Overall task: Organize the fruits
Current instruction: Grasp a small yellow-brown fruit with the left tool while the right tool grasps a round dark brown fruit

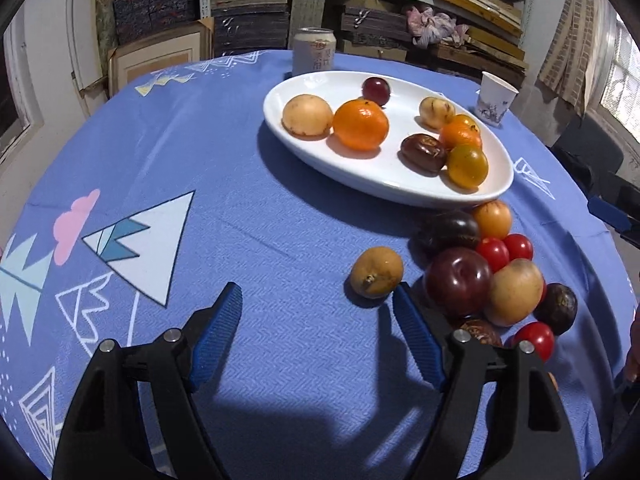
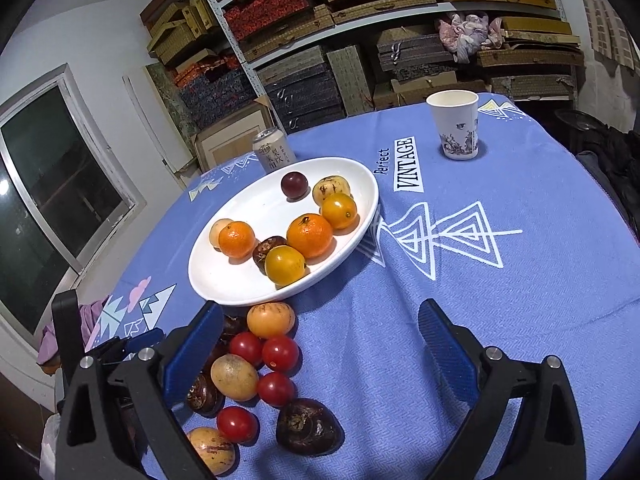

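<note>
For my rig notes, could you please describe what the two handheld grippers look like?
The two match. The left gripper has two black plastic fingers lined with blue ribbed pads, with silver pivot pins at the joints. The right gripper has the same black frame, blue pads and silver pins. No cables, markings or sleeves show.

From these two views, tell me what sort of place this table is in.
Probably a storeroom, not a kitchen. Metal shelves behind hold stacked flat boxes, with more cartons leaning on the floor. The table with its fruit plate looks set up in a spare corner.
</note>
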The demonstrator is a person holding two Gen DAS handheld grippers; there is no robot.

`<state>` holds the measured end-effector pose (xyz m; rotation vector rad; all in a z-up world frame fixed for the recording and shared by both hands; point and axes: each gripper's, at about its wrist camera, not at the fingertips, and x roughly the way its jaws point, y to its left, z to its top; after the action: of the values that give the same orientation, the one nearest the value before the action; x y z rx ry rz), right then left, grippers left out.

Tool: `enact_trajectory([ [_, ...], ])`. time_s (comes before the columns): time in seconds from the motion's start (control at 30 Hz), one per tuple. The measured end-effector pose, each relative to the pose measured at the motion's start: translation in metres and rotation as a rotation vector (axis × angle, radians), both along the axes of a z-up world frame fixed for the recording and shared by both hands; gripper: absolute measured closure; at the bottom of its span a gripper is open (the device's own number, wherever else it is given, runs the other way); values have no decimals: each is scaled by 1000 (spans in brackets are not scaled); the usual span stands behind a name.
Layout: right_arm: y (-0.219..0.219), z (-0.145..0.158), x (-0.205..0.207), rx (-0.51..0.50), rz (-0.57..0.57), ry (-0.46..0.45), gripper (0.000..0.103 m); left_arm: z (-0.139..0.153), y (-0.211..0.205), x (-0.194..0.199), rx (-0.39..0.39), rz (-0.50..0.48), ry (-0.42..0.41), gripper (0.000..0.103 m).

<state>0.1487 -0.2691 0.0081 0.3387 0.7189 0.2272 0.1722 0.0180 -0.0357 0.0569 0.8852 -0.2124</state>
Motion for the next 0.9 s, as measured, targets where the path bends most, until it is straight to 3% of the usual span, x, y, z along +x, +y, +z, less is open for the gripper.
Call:
enact_trajectory([
  [0.1,2,0,0,-7,2,0,4,1,-7,3,7,-35,-20,33],
  [0.23,2,-1,0,-11,6,-1,4,1,-15,9,0,-86,-19,46],
  [0.43,3,-2,0,-19,6,3,4,1,-15,22,-68,-101,9,48],
  [0.57,4,-1,-1,-24,7,0,4,0,-20,20,-78,-130,9,62],
  [0.9,8,-1,0,-41,20,2,4,-4,-19,29,-91,-104,28,62],
])
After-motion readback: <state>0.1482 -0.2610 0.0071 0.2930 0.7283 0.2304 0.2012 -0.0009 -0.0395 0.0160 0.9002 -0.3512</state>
